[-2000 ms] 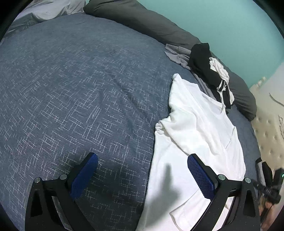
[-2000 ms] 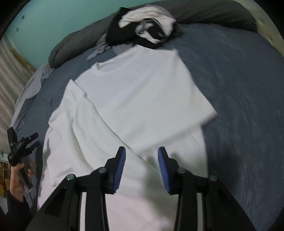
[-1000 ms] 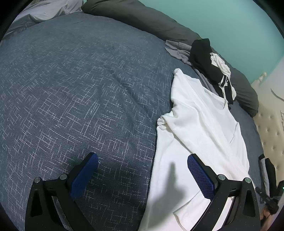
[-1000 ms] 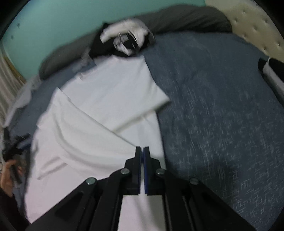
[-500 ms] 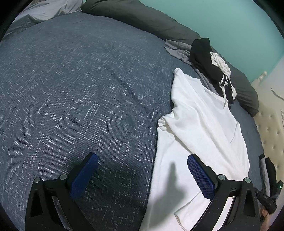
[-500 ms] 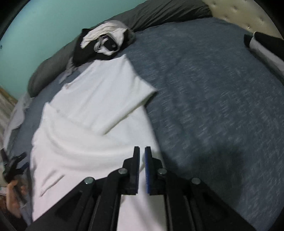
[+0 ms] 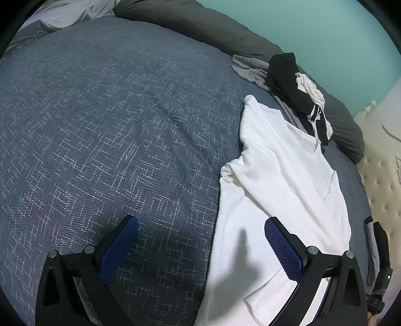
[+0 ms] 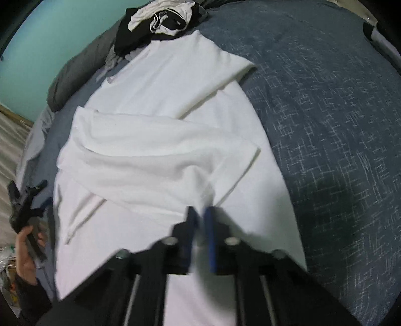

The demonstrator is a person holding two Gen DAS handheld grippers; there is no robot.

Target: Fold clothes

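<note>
White shirt (image 8: 160, 140) lengthwise, collar toward dark clothes pile (image 8: 160, 20); right tool (image 8: 199, 215) clenched empty, left tool (image 7: 200, 240) released.

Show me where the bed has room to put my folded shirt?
Bare blue woven bedspread lies left of the white t-shirt, bordered by the grey pillow. It is crowded by the black-and-white clothes pile.

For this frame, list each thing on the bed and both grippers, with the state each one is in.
white T-shirt: spread flat on the bed, both sleeves folded inward across the body
pile of black and white clothes: bunched, unfolded, beyond the shirt's collar
blue bedspread: smooth, mostly bare
left gripper: jaws wide open, nothing between them
right gripper: jaws nearly shut over the shirt, grip on the cloth not clear
</note>
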